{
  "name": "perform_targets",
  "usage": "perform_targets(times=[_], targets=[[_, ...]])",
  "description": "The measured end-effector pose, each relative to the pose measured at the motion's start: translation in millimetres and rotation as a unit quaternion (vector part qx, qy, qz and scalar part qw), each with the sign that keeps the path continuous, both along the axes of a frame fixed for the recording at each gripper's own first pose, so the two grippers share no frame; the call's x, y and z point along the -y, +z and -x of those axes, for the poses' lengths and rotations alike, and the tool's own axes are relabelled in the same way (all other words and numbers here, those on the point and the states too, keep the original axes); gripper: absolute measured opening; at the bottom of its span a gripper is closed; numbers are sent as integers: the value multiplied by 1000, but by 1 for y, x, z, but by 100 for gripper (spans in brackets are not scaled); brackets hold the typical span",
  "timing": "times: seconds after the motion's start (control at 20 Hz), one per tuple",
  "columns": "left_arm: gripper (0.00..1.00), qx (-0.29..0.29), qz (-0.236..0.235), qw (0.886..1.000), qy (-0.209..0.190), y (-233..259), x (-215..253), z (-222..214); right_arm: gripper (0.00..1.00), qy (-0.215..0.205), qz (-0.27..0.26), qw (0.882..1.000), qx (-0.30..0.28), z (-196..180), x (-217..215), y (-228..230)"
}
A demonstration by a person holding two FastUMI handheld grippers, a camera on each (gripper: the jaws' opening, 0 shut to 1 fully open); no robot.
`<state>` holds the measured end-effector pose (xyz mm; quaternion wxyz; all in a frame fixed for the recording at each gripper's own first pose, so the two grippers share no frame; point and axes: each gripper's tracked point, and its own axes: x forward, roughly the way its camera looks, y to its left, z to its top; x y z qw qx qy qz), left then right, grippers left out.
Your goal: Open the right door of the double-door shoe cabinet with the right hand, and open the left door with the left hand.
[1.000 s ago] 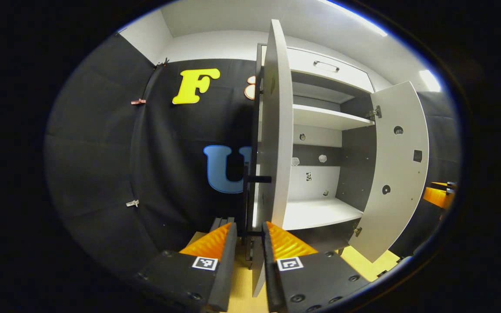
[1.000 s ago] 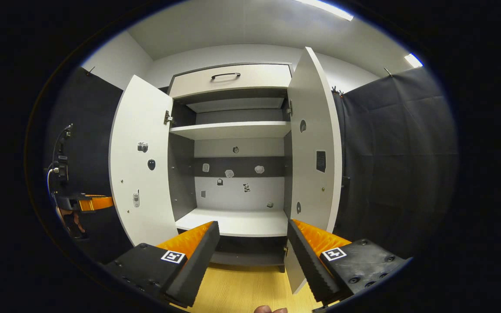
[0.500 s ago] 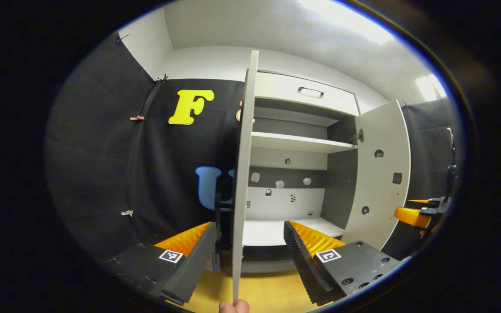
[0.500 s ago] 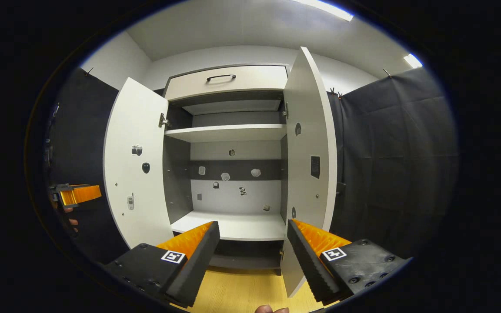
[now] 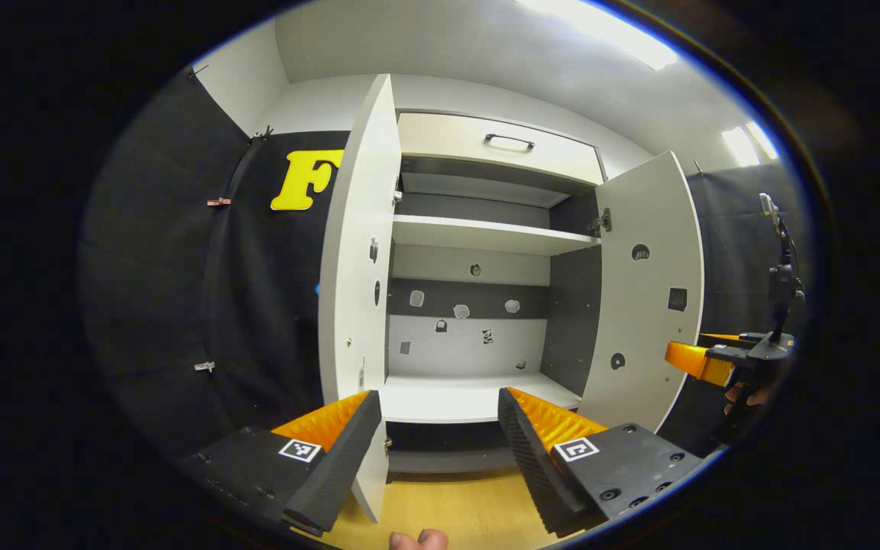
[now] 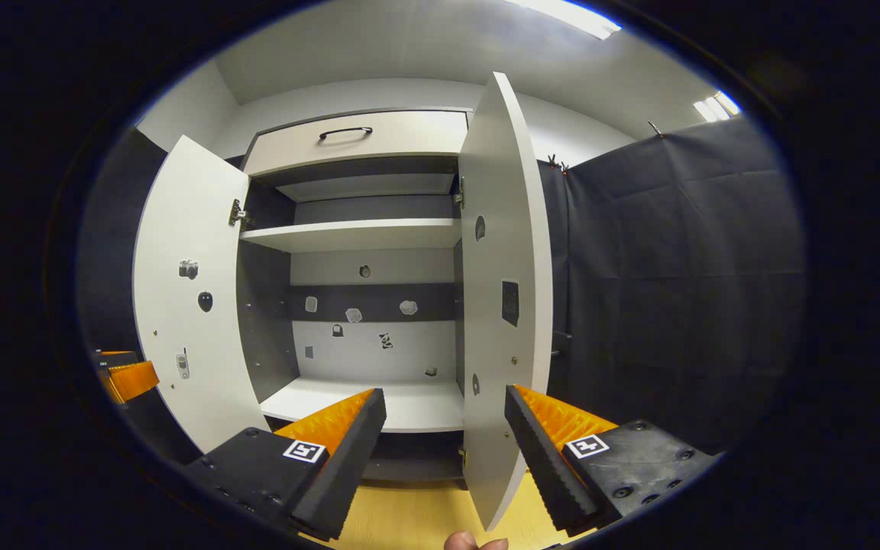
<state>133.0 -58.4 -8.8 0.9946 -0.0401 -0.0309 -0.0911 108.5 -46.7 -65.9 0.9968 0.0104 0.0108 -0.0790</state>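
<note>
Shoe cabinet (image 5: 478,229) doors swung wide, left tool (image 5: 440,428) and right tool (image 6: 444,428) both spread apart, no legible writing

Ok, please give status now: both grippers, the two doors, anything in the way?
Left gripper open, right gripper open. Left door and right door swung open. Shelves bare.

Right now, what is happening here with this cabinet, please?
A person holds a two-finger gripper in each hand in front of a double-door shoe cabinet. Both doors are swung open: the left door and the right door. The shelves inside carry no shoes. The left gripper and the right gripper are both open and hold nothing, with each door standing free of the fingers. The opening looks done.
</note>
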Motion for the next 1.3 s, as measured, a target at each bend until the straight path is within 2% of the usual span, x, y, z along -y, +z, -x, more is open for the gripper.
perform_targets(times=[0.15,0.3,0.65,1.3], targets=[[95,5,3,1000,-5,4,7,1,98,10,23,1000,-3,-1,-9,-4],[95,5,-16,1000,0,1,9,0,98,32,12,999,-7,-2,-24,-6],[95,-2,-25,999,-29,-4,34,2,99,52,-5,999,-11,1,-37,-6],[95,-13,-29,999,-36,-11,47,1,98,54,-9,998,-15,2,-28,-10]])
